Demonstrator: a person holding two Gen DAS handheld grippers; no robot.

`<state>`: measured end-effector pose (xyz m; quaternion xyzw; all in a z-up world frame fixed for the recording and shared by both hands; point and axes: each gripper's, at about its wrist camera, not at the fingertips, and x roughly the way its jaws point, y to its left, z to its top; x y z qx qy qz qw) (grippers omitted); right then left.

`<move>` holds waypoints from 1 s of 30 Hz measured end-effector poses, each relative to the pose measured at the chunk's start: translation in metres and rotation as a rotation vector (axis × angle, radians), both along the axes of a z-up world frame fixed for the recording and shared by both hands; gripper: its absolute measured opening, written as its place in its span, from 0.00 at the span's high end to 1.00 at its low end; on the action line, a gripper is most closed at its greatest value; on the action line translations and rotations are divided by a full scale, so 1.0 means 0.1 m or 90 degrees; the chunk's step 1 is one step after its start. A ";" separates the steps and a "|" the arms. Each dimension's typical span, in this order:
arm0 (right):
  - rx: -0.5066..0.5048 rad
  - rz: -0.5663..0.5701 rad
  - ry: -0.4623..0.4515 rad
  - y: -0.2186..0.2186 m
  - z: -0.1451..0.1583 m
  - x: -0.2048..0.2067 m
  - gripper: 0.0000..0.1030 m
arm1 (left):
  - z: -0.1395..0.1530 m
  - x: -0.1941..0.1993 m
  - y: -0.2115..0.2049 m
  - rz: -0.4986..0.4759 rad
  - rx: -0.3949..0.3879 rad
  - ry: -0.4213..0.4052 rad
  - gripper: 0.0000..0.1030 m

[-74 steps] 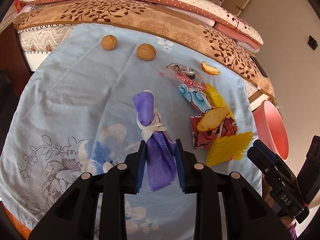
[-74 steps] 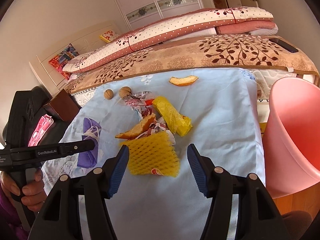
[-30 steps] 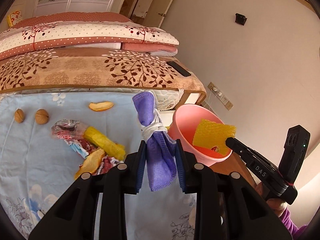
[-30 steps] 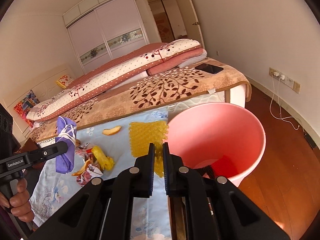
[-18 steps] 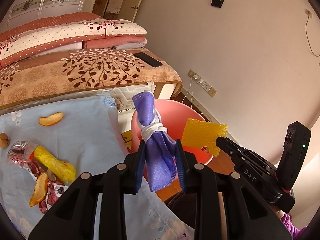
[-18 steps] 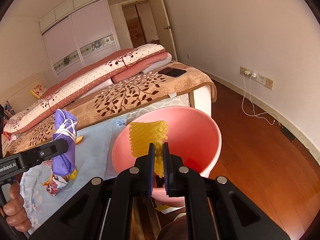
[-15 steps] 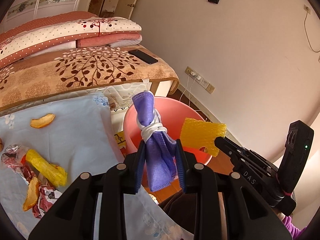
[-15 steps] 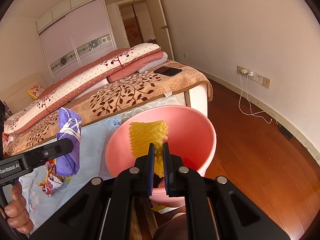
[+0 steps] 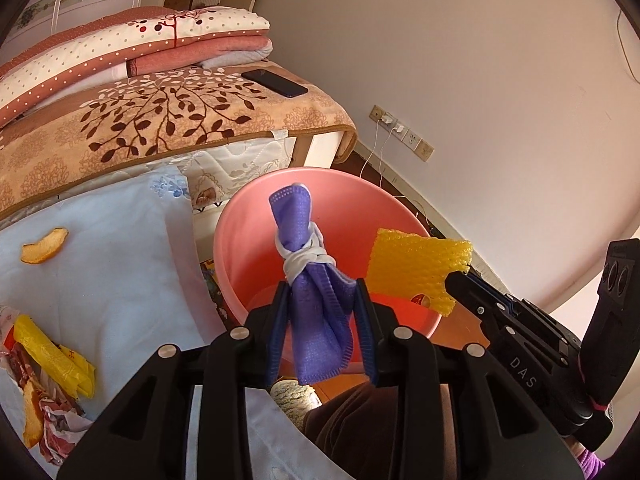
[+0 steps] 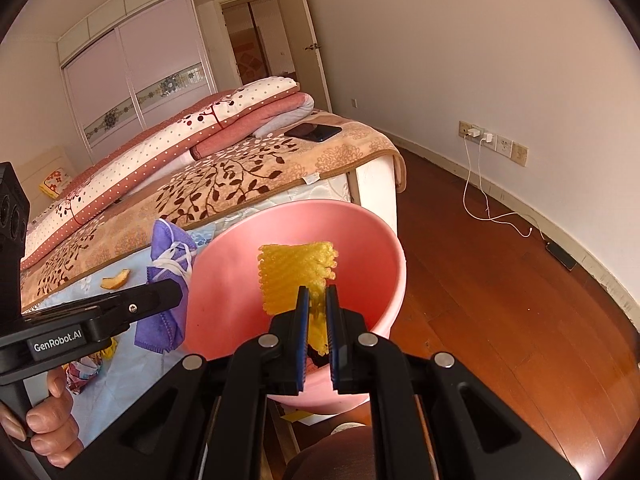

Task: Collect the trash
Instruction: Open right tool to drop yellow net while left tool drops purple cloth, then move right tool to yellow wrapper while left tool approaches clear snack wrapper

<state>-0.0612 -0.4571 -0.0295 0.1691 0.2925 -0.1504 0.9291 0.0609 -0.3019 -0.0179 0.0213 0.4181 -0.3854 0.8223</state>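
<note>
While both grippers hang over pink bin [image 9: 240, 240], purple mask [image 9: 316, 300] is seen between left gripper [image 9: 320, 320] jaws, which have just been opening; pad contact cannot be told. Yellow foam net [image 10: 296, 276] is clamped by nearly closed right gripper [image 10: 316, 320] above bin mouth. Peel [image 9: 44, 245] and wrappers [image 9: 52, 356] are left on blue cloth [image 9: 120, 280].
</note>
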 end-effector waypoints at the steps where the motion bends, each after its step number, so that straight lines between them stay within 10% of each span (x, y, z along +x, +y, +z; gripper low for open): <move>1: 0.001 -0.001 0.001 0.00 -0.01 0.01 0.92 | -0.01 0.01 -0.01 0.002 0.003 0.001 0.64; 30: -0.020 0.075 -0.035 0.59 0.23 0.00 0.57 | 0.25 -0.23 0.70 0.084 0.004 -0.086 0.57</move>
